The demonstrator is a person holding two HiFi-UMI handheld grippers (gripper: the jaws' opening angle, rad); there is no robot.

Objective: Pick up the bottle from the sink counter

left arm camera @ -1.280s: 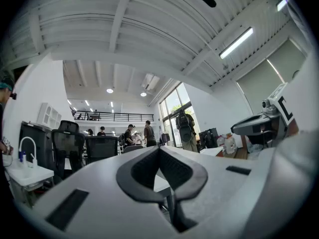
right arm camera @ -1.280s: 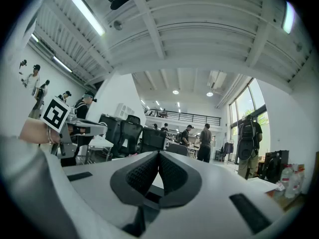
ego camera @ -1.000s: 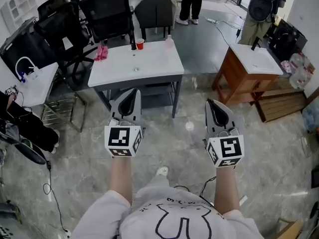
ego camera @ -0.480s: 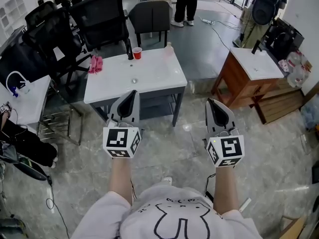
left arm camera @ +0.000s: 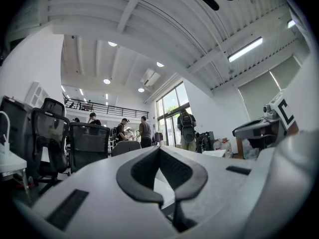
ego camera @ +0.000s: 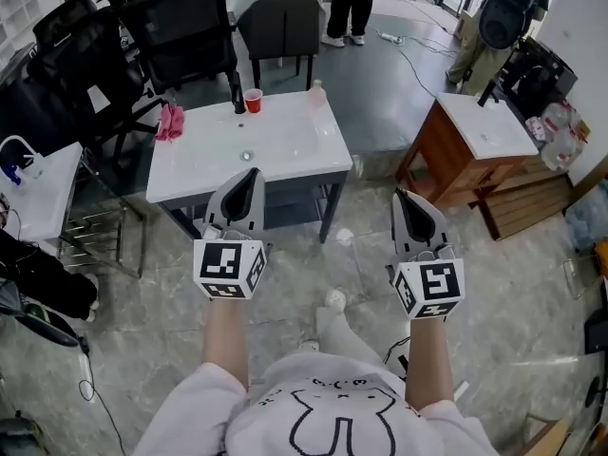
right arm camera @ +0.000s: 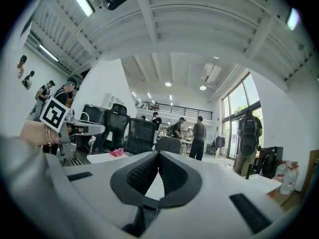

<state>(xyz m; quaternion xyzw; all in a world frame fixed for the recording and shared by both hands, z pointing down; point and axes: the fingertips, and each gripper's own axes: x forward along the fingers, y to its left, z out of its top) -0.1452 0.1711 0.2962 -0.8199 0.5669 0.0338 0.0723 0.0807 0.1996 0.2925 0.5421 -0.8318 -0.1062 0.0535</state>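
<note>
The white counter (ego camera: 285, 164) is seen ahead, and the bottle (ego camera: 317, 91) is found standing upright at its far right corner, untouched. A red cup (ego camera: 253, 101) is spotted along the counter's far edge, left of the bottle, with a dark upright object (ego camera: 237, 96) just beside it. A pink cloth (ego camera: 171, 122) is laid at the counter's far left corner. The left tool (ego camera: 251, 175) is seen against the counter's near edge, its jaws pressed together with nothing between them. The right tool (ego camera: 402, 198) is held off the counter's near right corner, above the floor, jaws likewise pressed together and empty. Both tools are held well apart from the bottle
</note>
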